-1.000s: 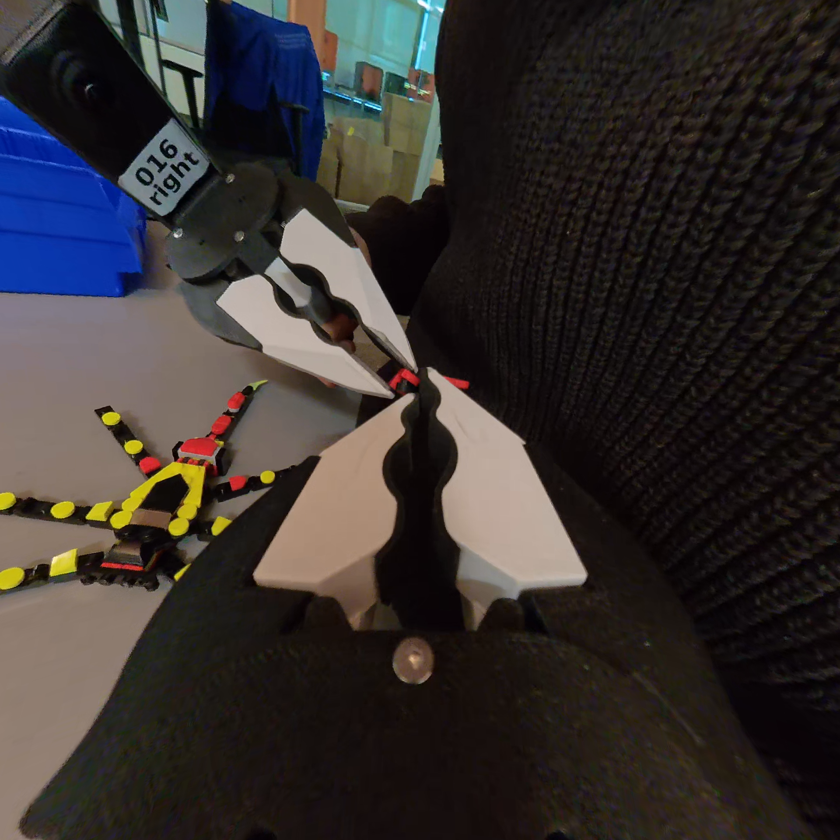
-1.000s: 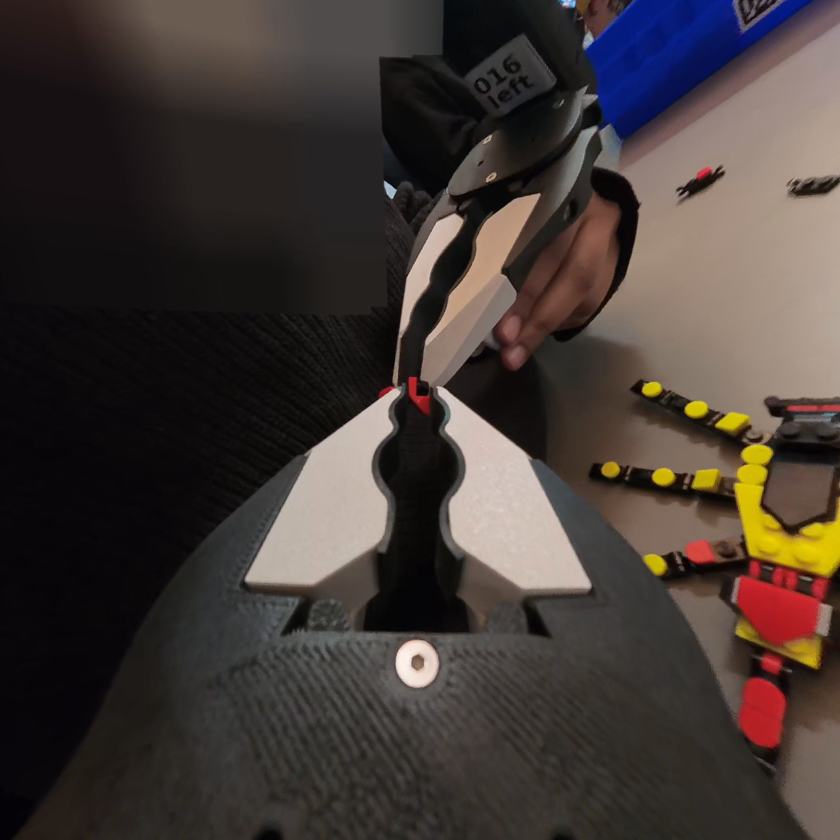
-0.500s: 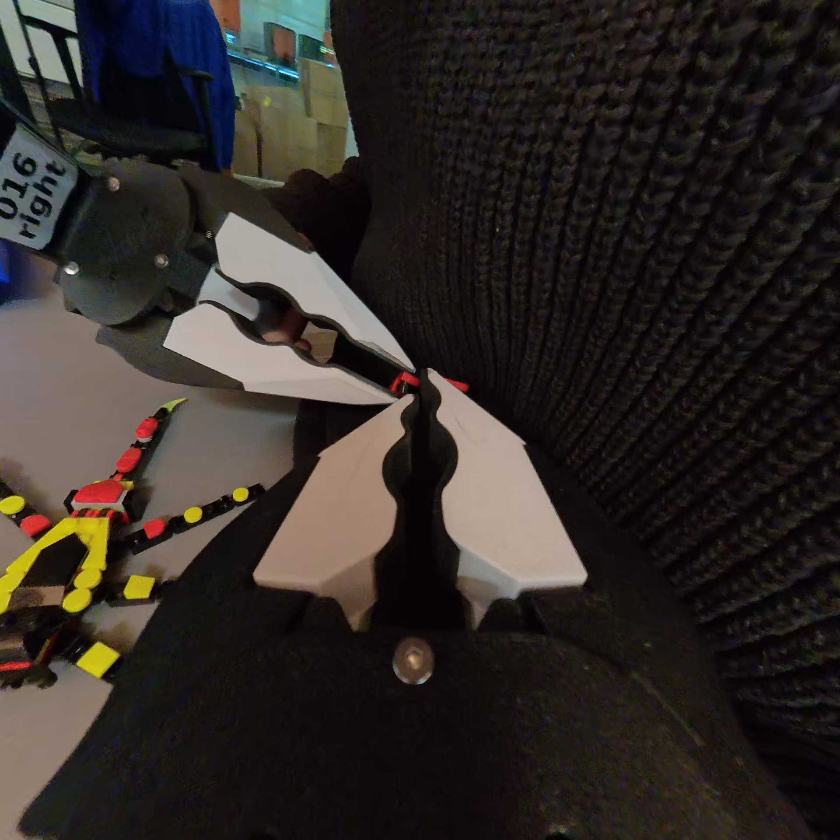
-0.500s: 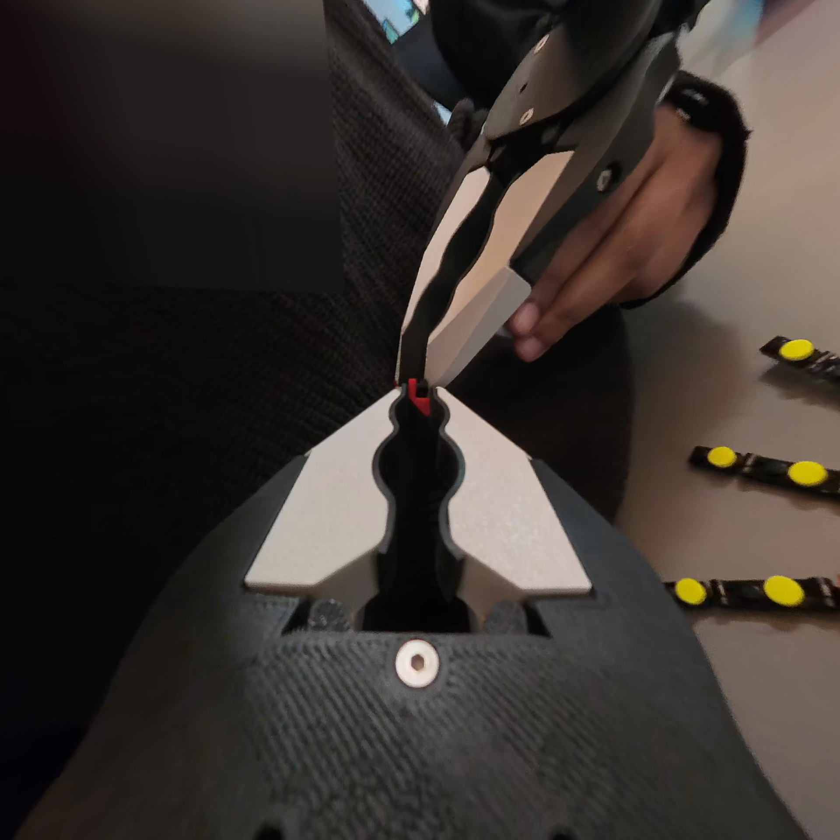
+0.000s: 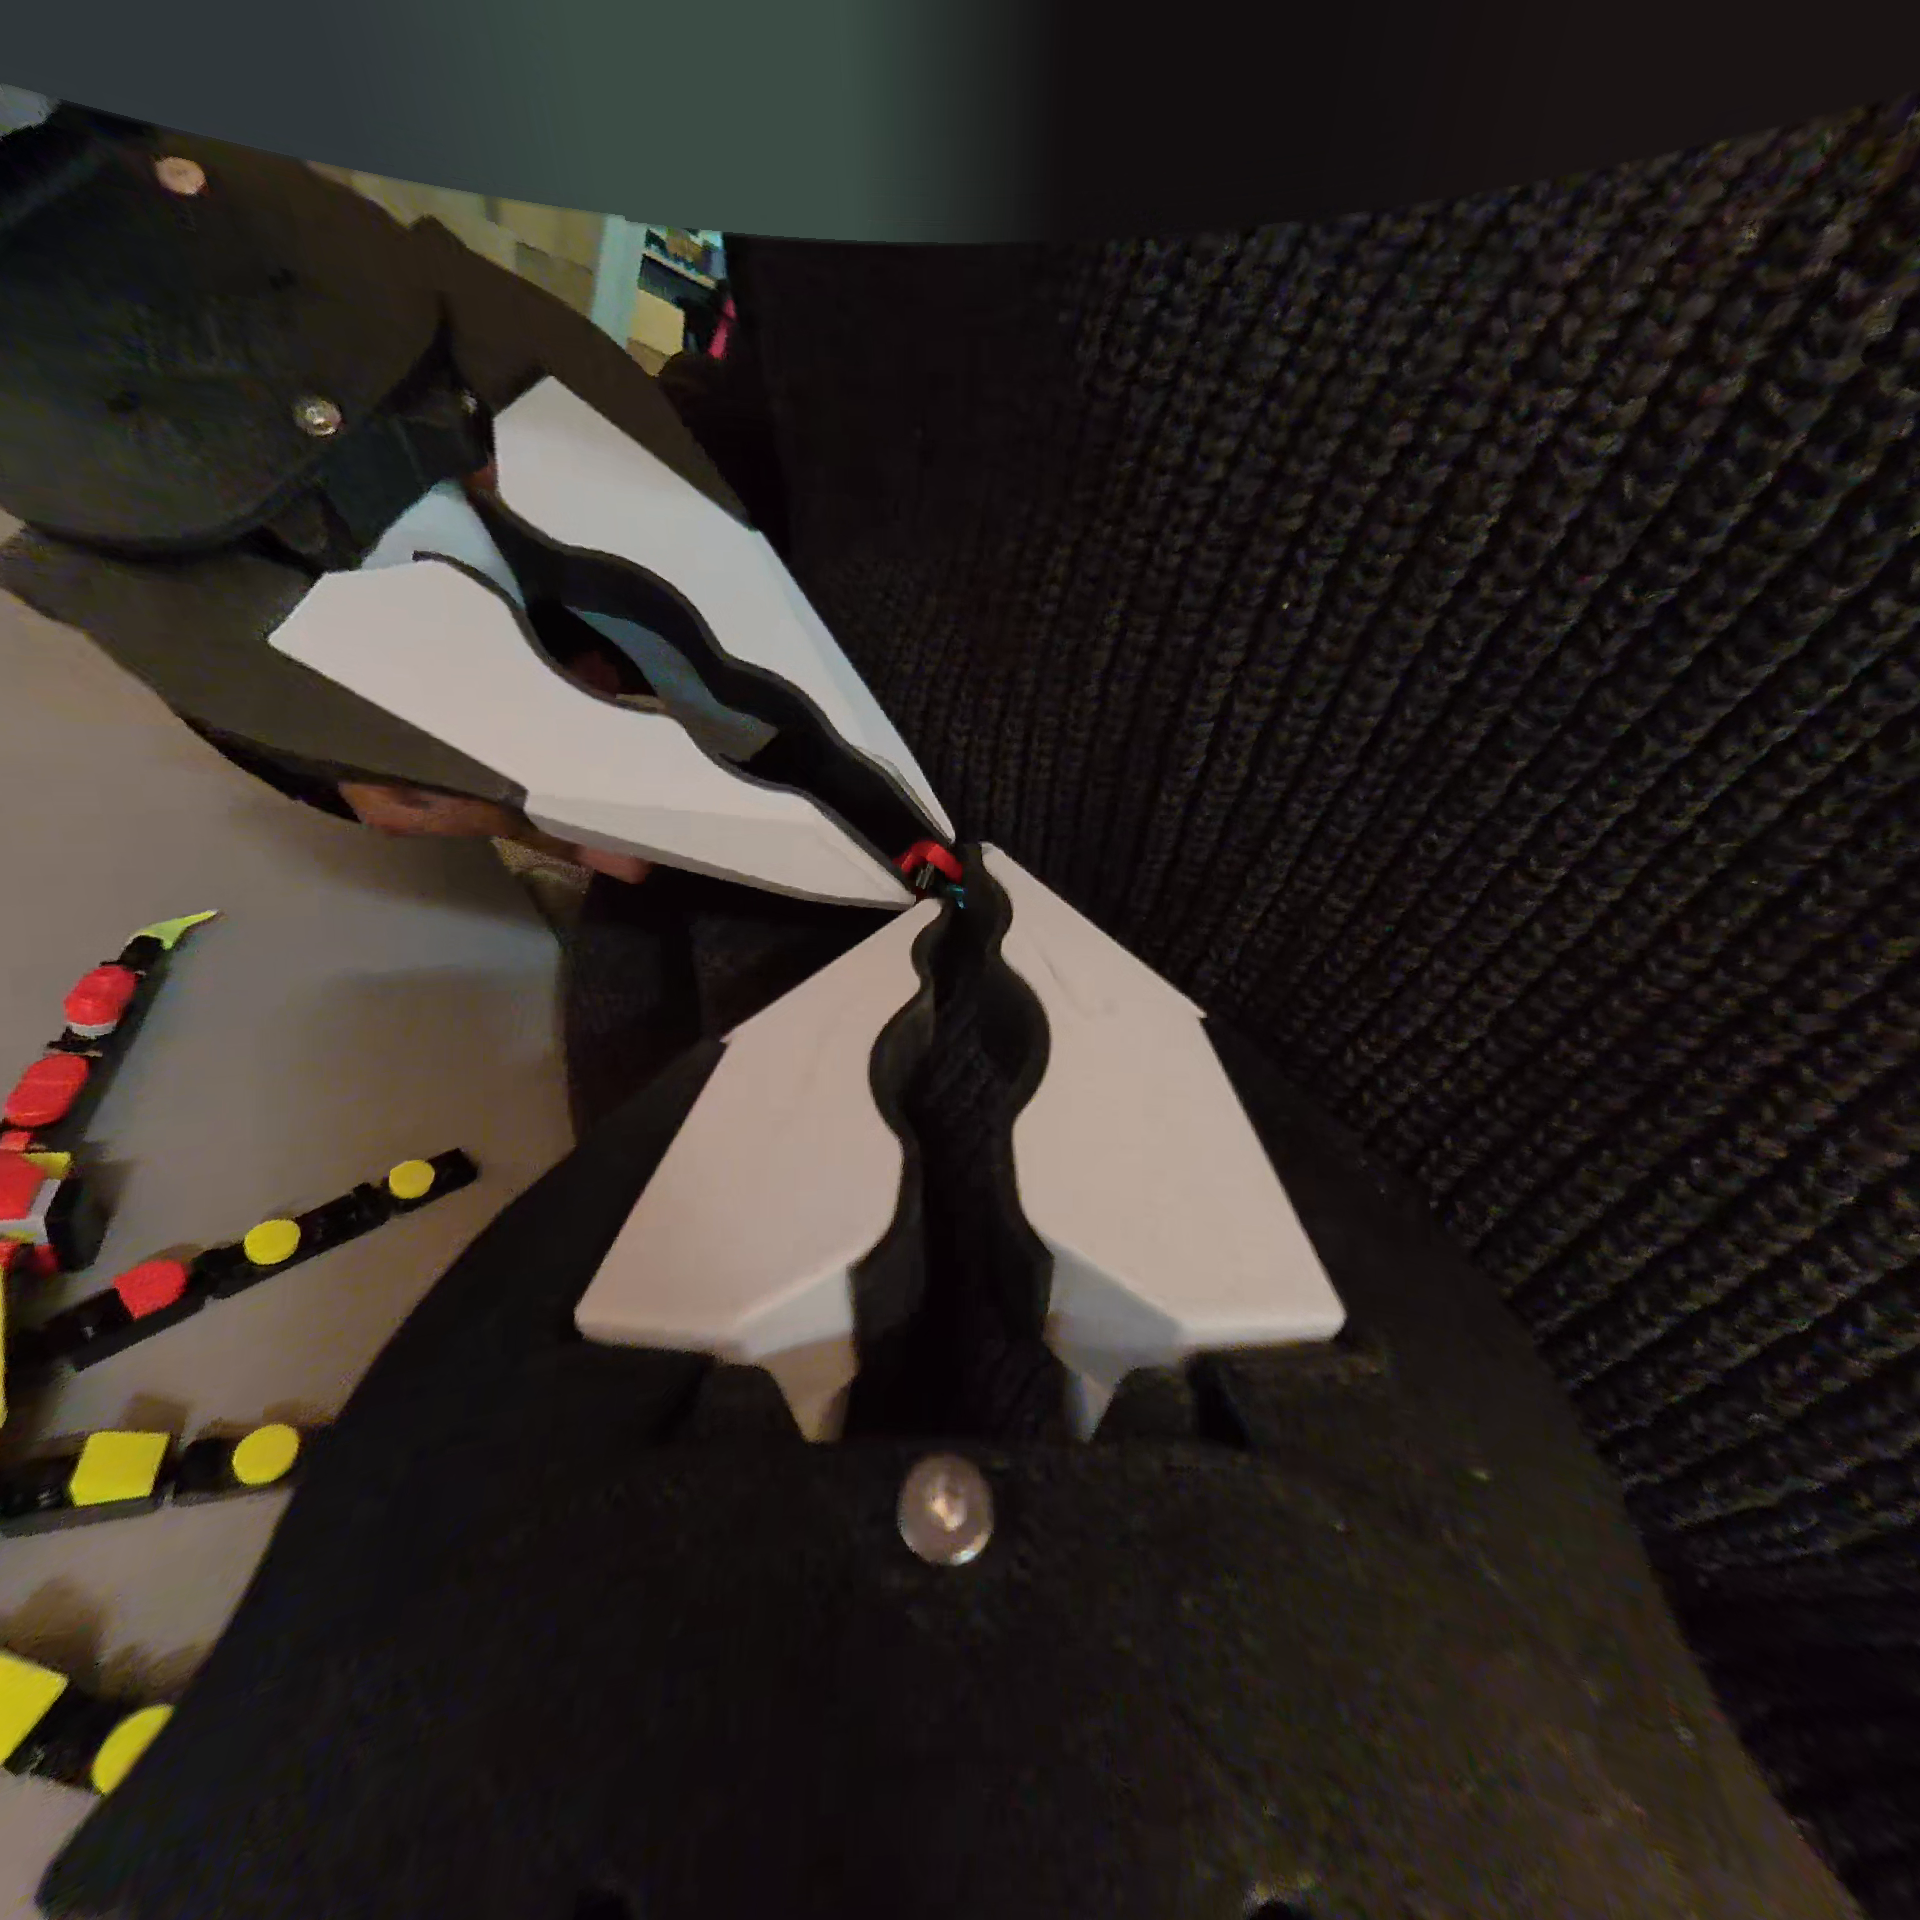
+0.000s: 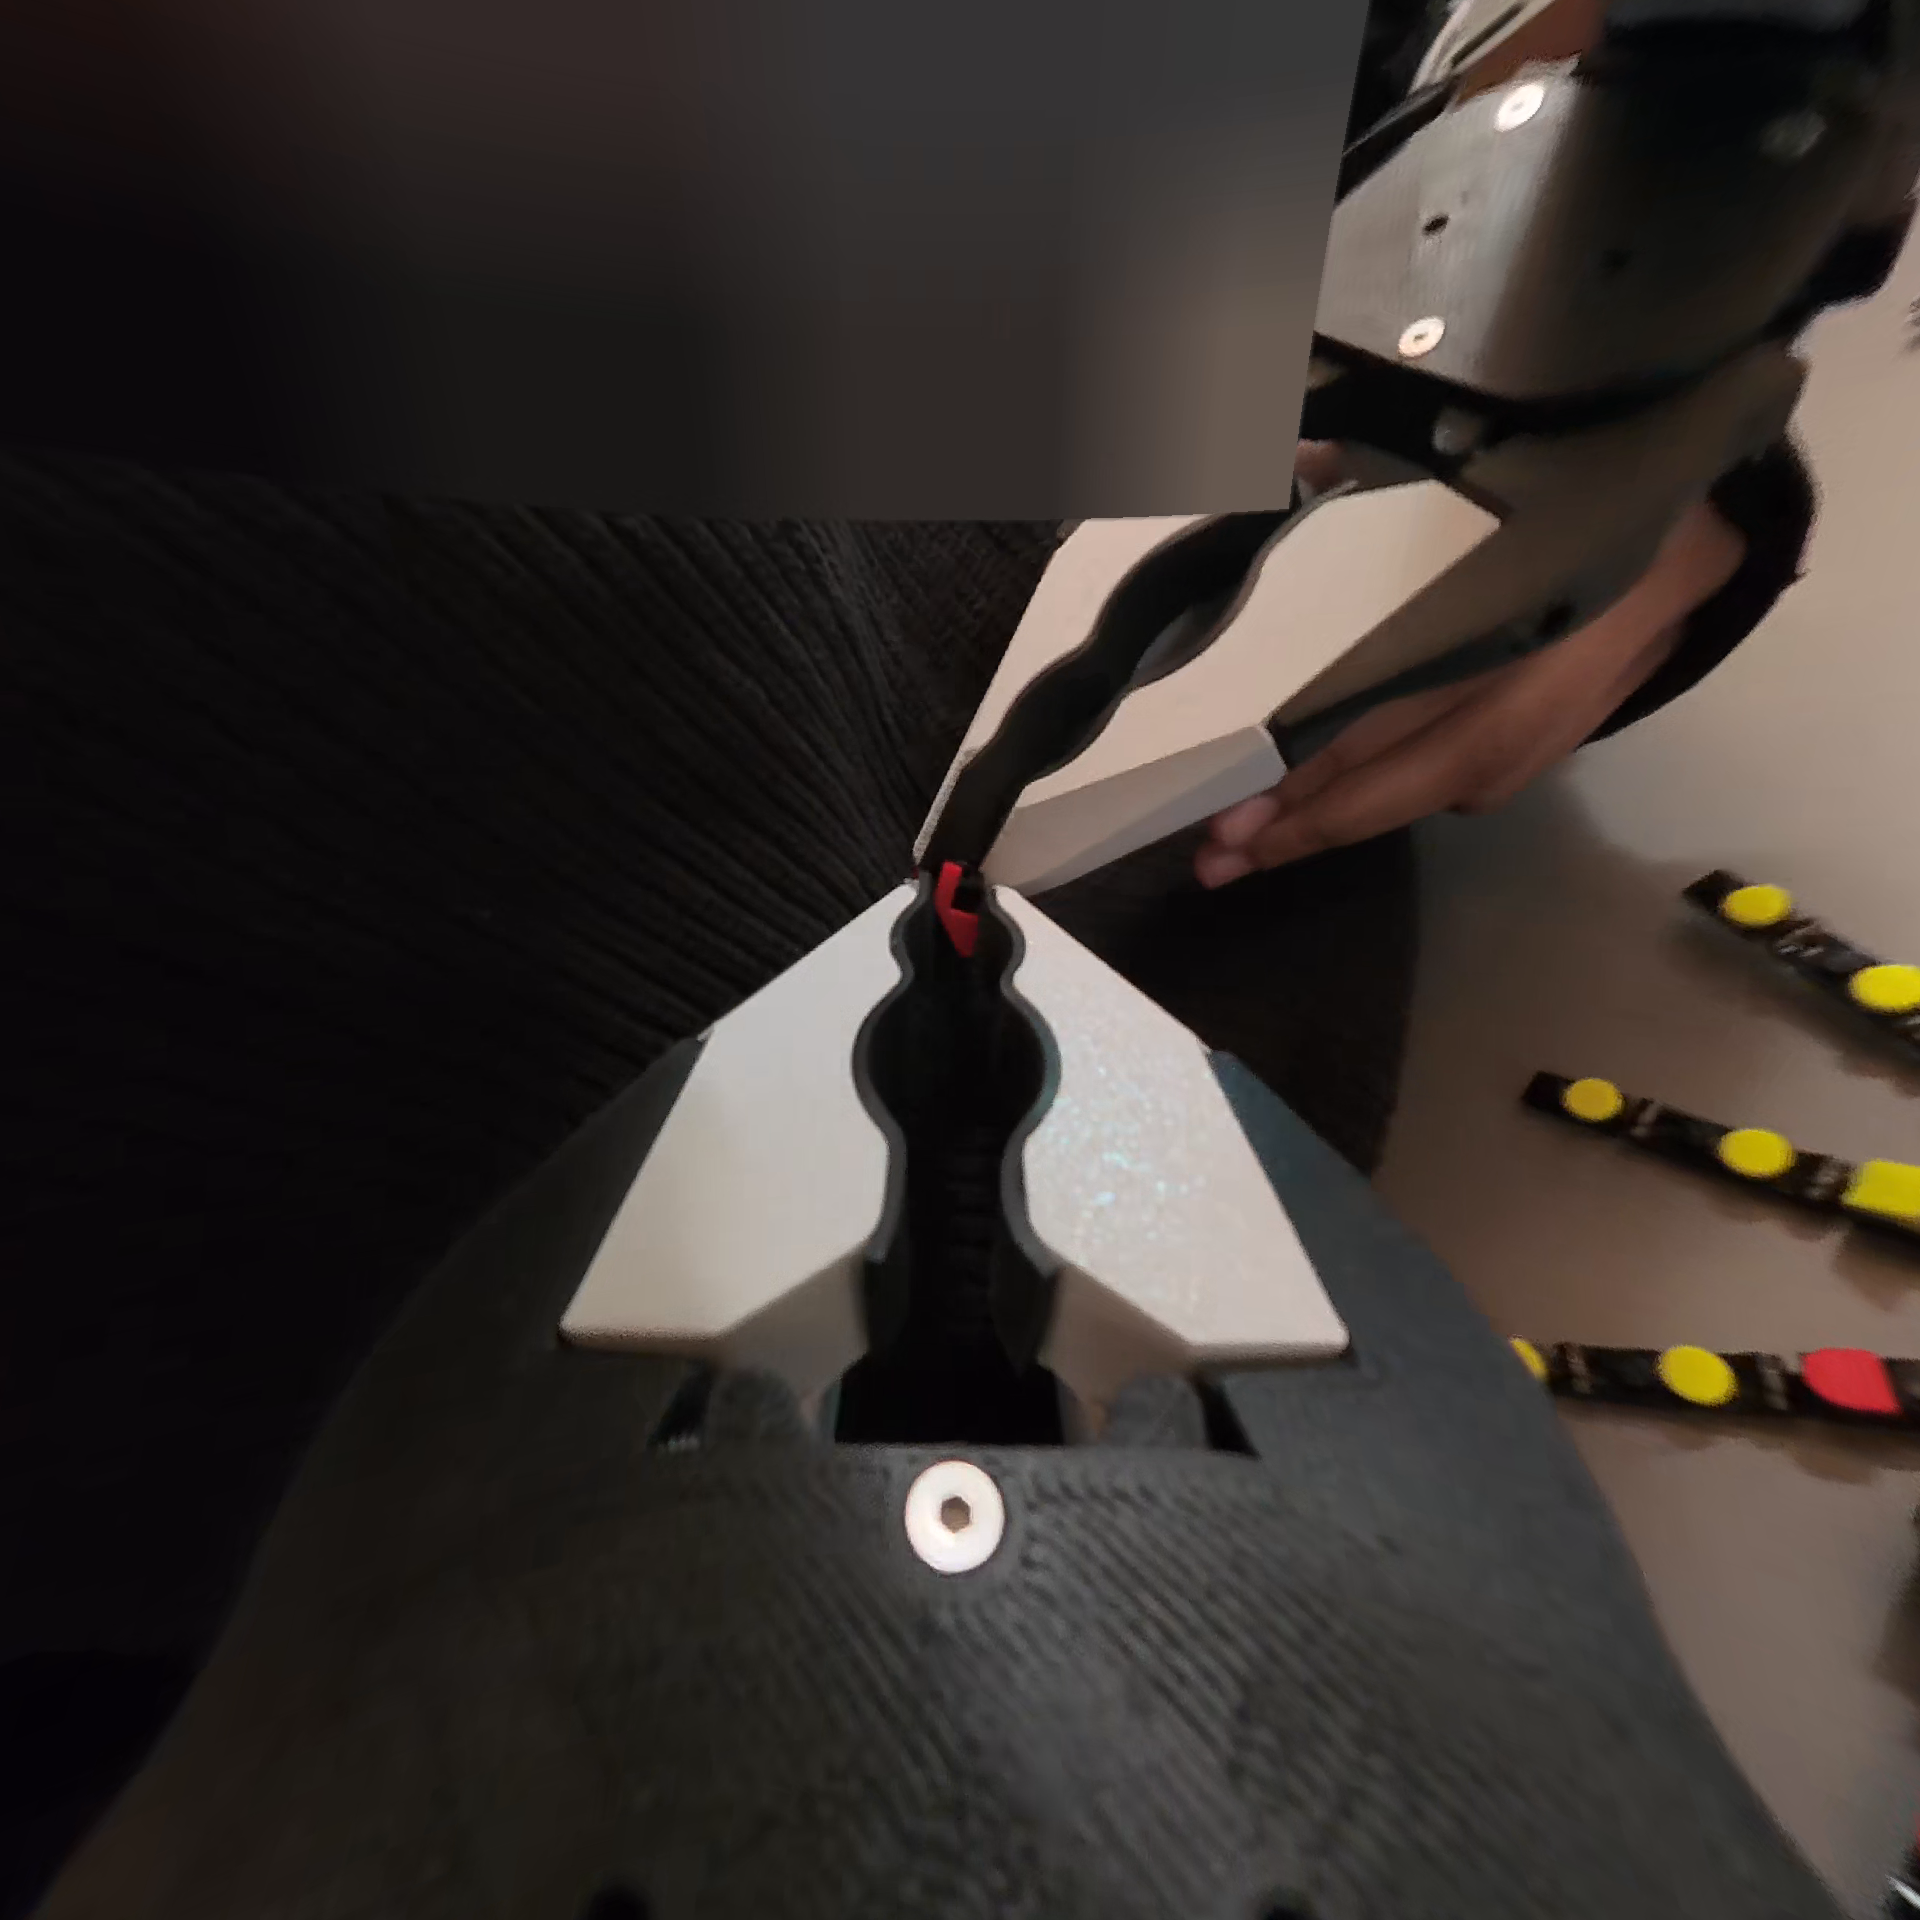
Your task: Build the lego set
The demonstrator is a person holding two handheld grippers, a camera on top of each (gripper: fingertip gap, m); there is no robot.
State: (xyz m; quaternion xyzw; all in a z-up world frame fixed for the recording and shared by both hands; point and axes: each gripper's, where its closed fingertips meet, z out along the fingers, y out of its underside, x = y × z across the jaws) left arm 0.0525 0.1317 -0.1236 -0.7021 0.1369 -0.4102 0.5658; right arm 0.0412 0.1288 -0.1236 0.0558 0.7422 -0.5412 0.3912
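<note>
The black, yellow and red lego model (image 5: 249, 1247) lies mostly built on the grey counter (image 5: 312, 1018); the left gripper (image 5: 961, 899) and right gripper (image 6: 956, 894), both clamped, join a small red lego piece (image 6: 951, 904).

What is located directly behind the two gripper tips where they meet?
Behind the right gripper and left gripper, pinching a small red lego piece, is a black knitted sweater. It covers whatever is farther back.

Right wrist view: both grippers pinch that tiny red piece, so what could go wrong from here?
The red piece is held only at the very tips of the right gripper and left gripper, so it may slip or pop out. It is lifted off the table, close to the black sweater, where a dropped piece could vanish.
</note>
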